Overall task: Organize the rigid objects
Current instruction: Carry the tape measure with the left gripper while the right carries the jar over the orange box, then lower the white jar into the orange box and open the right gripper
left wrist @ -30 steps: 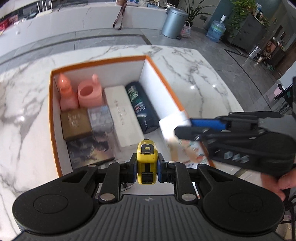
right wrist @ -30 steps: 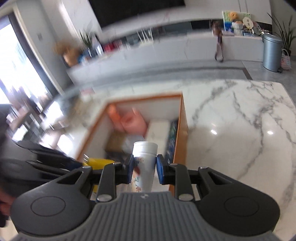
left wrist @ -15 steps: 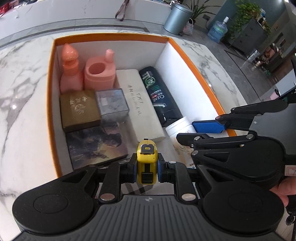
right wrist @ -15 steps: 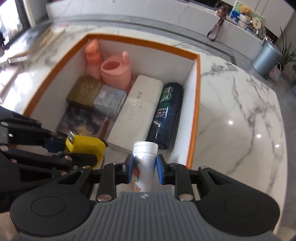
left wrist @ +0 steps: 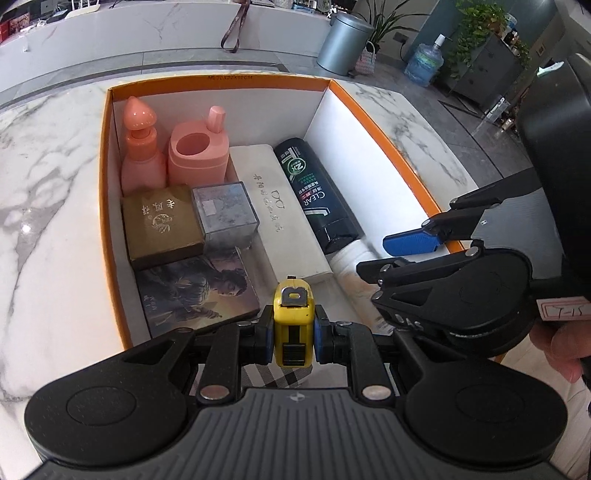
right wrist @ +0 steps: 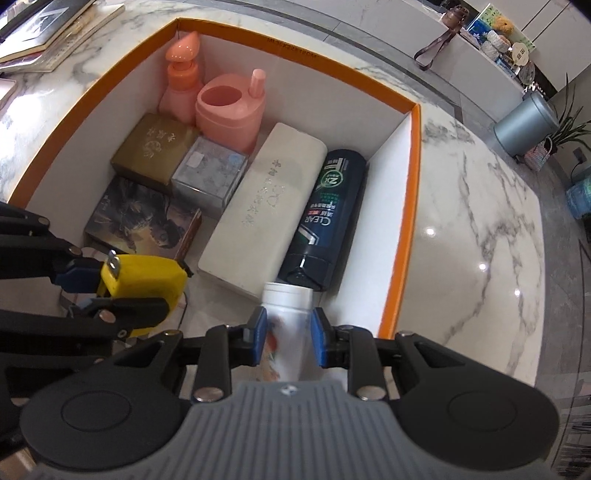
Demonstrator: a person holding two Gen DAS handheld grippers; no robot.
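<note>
An orange-rimmed white box [left wrist: 221,82] [right wrist: 413,184] sits on the marble counter. My left gripper [left wrist: 293,339] is shut on a yellow tape measure [left wrist: 293,321] [right wrist: 144,280], held over the box's near end. My right gripper [right wrist: 286,338] holds a white bottle with a floral print [right wrist: 286,317] [left wrist: 351,258] between its pads, low in the box's near right corner, its cap close to the dark shampoo bottle [right wrist: 328,218]. The bottle looks blurred. The right gripper shows at the right of the left wrist view [left wrist: 417,254].
In the box lie a pink pump bottle [left wrist: 140,155], a pink cup [left wrist: 197,155], a gold box [left wrist: 160,225], a silver box [left wrist: 225,214], a long white case [left wrist: 284,218], a picture box [left wrist: 195,291] and a plaid item [left wrist: 273,374]. Books lie at the far left [right wrist: 55,33].
Both grippers have moved closer over the box and lower. The white bottle has gone down into the near right corner, beside the shampoo bottle's cap.
</note>
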